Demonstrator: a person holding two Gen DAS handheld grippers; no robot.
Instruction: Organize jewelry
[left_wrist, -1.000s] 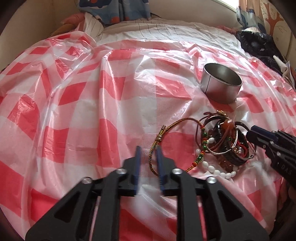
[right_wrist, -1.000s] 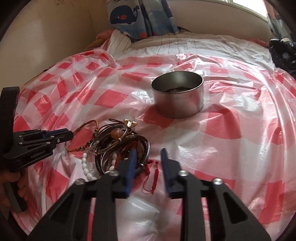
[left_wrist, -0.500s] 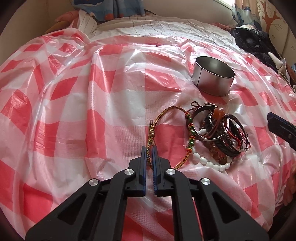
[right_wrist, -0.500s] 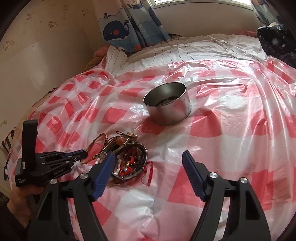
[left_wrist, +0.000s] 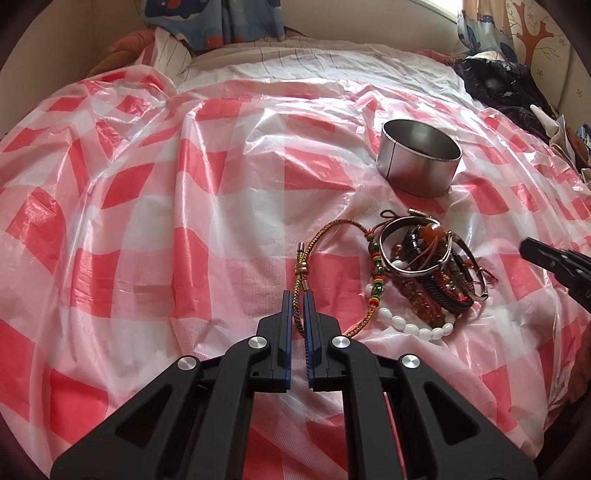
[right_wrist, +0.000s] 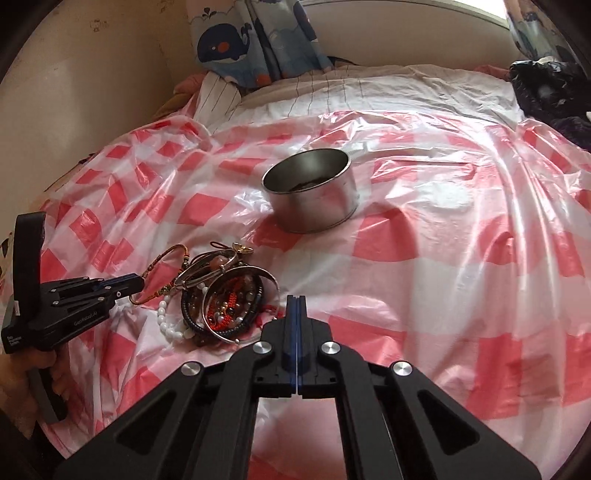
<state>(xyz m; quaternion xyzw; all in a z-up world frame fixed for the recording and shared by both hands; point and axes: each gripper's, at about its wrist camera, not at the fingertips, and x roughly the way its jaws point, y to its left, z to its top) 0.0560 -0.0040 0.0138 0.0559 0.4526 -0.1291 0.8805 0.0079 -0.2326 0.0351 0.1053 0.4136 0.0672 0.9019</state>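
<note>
Left gripper (left_wrist: 297, 295): narrow, blue pads clamped on braided gold-and-red cord bracelet (left_wrist: 306, 258), which lies on red-and-white checked plastic sheet (left_wrist: 147, 221) over bed, toward near edge. Just right of it, touching: heap of mixed bracelets (left_wrist: 424, 269), with silver bangles, dark leather bands, amber beads and white bead strand. Round open steel tin (left_wrist: 419, 160) stands beyond heap, apart, toward sheet's far edge. Right gripper (right_wrist: 296, 299): jaws just closed, pads pressed flat together, nothing between; tips just right of heap
</note>
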